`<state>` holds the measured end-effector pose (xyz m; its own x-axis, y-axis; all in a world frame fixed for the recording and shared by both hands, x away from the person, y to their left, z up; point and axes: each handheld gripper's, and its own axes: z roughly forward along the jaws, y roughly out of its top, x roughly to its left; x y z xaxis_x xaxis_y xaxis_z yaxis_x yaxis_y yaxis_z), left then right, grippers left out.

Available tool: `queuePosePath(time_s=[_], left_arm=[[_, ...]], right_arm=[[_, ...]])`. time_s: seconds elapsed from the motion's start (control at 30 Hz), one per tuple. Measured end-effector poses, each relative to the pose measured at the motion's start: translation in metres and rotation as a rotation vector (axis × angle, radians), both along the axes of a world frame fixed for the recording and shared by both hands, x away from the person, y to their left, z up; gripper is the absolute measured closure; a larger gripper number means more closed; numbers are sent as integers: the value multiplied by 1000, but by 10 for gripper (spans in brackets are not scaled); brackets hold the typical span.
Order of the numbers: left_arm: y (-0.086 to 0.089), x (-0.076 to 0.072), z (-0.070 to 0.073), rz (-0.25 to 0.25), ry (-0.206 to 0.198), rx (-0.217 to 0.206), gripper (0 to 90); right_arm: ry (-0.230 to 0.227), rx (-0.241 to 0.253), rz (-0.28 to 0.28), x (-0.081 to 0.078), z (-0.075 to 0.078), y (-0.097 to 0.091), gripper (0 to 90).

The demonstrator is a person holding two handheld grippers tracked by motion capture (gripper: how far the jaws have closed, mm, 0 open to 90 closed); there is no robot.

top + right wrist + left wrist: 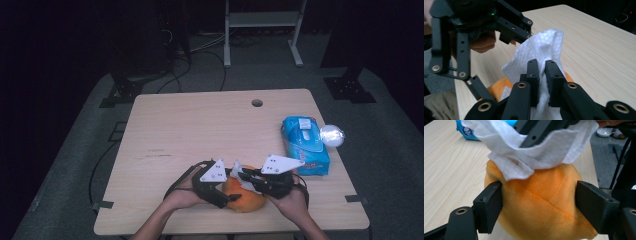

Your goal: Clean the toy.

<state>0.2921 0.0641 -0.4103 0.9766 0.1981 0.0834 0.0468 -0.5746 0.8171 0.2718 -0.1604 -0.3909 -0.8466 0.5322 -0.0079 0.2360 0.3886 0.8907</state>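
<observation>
Wipe pack [305, 145] beside orange plush [244, 199], wipe [540, 47] draped over

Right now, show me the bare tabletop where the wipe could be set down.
Free: the table's broad far and left stretch, from the cable hole down toward the left gripper. Crowded: the near middle, where the left gripper clamps the orange plush toy and the right gripper pinches the white wipe; the blue wipes pack fills the right edge.

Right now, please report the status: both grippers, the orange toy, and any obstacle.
Left gripper clamped on orange plush toy. Right gripper shut on white wipe, resting on toy's top. Blue wipe pack off to the side, no obstacle.
</observation>
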Motion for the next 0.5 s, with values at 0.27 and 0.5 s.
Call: queuePosePath(time_s=[0.27, 0.5], left_arm=[[-2, 0, -1, -7, -2, -3, 233], [0, 2, -1, 4, 5, -1, 233]], right_arm=[[39, 28, -74, 12, -5, -15, 816], [42, 2, -84, 15, -7, -15, 816]])
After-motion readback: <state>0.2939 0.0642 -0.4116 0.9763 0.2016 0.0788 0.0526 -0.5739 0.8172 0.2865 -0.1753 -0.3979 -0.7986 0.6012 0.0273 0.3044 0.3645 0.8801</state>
